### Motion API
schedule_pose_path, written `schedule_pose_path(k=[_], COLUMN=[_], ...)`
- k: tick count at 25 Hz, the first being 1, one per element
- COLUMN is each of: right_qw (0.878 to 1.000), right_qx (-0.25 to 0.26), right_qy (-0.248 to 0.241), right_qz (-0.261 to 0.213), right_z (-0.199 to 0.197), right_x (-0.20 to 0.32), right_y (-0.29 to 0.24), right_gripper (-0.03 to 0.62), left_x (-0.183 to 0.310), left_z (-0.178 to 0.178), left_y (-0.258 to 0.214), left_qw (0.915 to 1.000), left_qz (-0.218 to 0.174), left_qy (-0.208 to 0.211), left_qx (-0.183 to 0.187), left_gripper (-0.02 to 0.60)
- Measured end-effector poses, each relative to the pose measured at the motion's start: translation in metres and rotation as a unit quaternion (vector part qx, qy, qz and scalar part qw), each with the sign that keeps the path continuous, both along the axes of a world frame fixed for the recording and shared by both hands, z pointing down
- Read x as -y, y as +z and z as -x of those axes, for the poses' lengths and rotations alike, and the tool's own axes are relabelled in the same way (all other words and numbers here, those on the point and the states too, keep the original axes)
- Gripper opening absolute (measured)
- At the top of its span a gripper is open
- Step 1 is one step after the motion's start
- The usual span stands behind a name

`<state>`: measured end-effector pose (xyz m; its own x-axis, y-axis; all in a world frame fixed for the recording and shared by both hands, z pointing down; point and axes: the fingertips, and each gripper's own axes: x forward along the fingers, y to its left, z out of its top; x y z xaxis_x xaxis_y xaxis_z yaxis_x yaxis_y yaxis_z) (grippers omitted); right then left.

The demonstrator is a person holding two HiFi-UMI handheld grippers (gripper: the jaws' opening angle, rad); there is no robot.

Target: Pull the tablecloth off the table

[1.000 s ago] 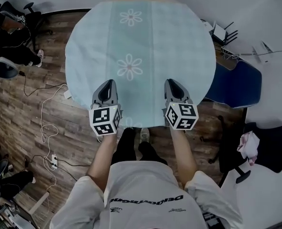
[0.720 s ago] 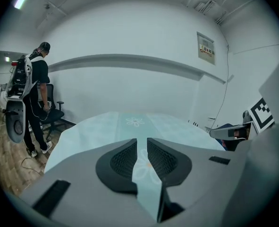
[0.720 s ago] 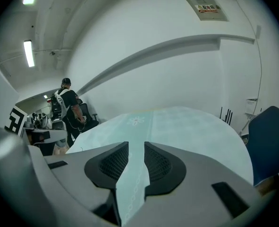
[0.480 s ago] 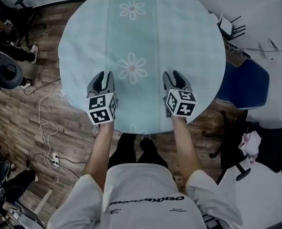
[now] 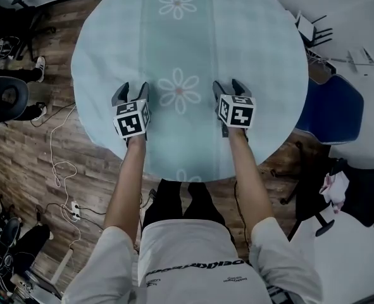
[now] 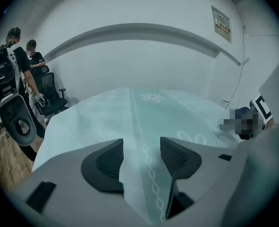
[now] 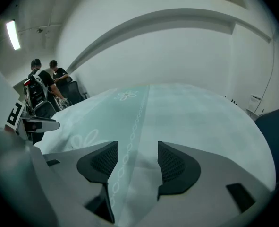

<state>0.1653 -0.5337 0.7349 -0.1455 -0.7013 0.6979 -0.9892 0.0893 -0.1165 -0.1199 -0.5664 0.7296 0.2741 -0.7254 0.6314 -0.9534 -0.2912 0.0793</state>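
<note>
The tablecloth (image 5: 250, 49) lies spread over the whole bench. Over its near half sit the left claw (image 5: 131, 88) and the right claw (image 5: 228, 85), one on either side of the middle flower (image 5: 179, 90). The jaws of both are opening, with cloth between them but not pinched. A chair (image 5: 332, 109) stands right of the bench, and cables (image 5: 59, 170) trail on the floor (image 5: 22, 151) to its left.

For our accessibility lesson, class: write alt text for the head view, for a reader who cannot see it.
Seen from above, a person reaches over a round, pale blue tablecloth, with a left hand-held gripper and right hand-held gripper flanking its middle flower. Both sets of jaws are opening, with no cloth pinched between them.
</note>
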Motion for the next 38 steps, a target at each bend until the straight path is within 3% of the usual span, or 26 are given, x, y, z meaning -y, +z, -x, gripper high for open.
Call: schedule_pose_path(k=[9, 17, 23, 28, 33, 38], right_qw=[0.998, 0.997, 0.997, 0.996, 0.998, 0.999], right_qx=[-0.048, -0.047, -0.051, -0.045, 0.009, 0.033], right_qy=[-0.008, 0.001, 0.014, 0.009, 0.018, 0.003], right_qz=[0.044, 0.055, 0.064, 0.073, 0.053, 0.023], right_z=[-0.006, -0.007, -0.003, 0.000, 0.000, 0.006], right_x=[0.014, 0.016, 0.012, 0.005, 0.001, -0.007], right_y=[0.036, 0.037, 0.035, 0.036, 0.026, -0.001], right_gripper=[0.287, 0.263, 0.153, 0.044, 0.032, 0.032], left_x=[0.034, 0.034, 0.032, 0.028, 0.025, 0.017], left_z=[0.003, 0.000, -0.003, -0.007, -0.012, -0.005], left_y=[0.048, 0.056, 0.061, 0.060, 0.048, 0.019], left_qw=[0.9980, 0.9971, 0.9959, 0.9939, 0.9937, 0.9956], left_qz=[0.047, 0.049, 0.052, 0.059, 0.075, 0.055], left_qy=[0.035, 0.047, 0.064, 0.085, 0.083, 0.066], left_qx=[0.022, 0.034, 0.036, 0.037, 0.007, -0.035], left_gripper=[0.259, 0.230, 0.156, 0.033, 0.017, 0.015])
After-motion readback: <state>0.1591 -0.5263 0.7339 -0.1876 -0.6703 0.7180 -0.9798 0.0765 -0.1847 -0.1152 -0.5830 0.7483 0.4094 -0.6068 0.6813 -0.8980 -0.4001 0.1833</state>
